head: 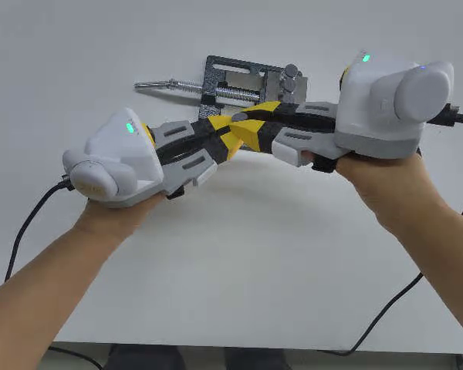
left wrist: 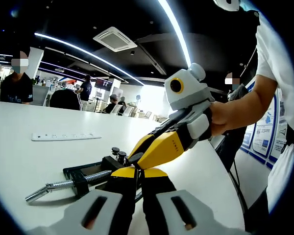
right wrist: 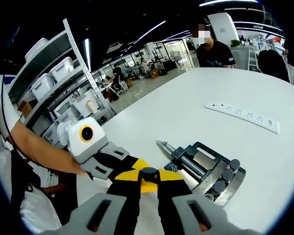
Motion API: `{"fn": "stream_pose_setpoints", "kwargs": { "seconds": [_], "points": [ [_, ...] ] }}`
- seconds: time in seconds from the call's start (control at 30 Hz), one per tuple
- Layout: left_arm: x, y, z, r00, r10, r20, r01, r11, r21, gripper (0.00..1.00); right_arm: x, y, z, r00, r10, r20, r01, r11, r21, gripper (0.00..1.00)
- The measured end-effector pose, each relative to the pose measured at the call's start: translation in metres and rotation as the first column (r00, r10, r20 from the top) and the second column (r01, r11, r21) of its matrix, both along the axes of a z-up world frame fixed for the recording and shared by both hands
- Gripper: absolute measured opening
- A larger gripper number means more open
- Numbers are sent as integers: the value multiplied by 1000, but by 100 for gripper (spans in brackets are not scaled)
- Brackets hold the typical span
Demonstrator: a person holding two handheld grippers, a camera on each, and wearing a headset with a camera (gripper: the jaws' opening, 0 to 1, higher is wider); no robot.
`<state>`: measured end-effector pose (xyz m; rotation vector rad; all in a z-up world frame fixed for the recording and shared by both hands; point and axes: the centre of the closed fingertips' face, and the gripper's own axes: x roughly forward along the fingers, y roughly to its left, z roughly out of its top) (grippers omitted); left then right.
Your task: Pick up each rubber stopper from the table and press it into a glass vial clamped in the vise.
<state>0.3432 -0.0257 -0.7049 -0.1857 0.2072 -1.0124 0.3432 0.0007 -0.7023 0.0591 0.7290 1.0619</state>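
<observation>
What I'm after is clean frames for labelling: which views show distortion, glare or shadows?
Head view: even, soft light, straight lines, only faint shadows on the table. Left gripper view: fisheye bends the ceiling light strip into an arc, and it glares white. Right gripper view: the shelving leans and curves, yet the vise is sharp.

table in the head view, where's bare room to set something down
The table is bare on the near side, between the two forearms and the front edge, and left of the vise screw. Crowded: the left gripper and right gripper tips meet just in front of the vise and its vials.
</observation>
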Motion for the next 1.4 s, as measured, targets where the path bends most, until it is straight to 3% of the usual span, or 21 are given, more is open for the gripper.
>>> {"fn": "stream_pose_setpoints", "kwargs": {
  "seconds": [0.17, 0.4, 0.63, 1.1, 1.4],
  "points": [
    [-1, -1, 2, 1000, -8, 22, 8, 1000, 1, 0, -1, 0, 1, 999, 27, 18, -27, 1000, -8, 12],
    [0, -1, 0, 999, -18, 31, 18, 1000, 10, 0, -1, -1, 1, 998, 51, 26, -50, 999, -16, 12],
    [5, 2, -3, 997, -23, 70, 20, 999, 38, 0, 0, -2, 1, 998, 64, 29, -63, 998, -20, 11],
    [8, 6, 0, 995, -32, 98, 31, 999, 11, 0, 3, -2, 6, 996, 85, 38, -84, 996, -26, 14],
    [8, 6, 0, 991, -43, 123, 39, 999, 33, 0, 5, -2, 9, 994, 101, 49, -100, 995, -23, 13]
  ]
}}
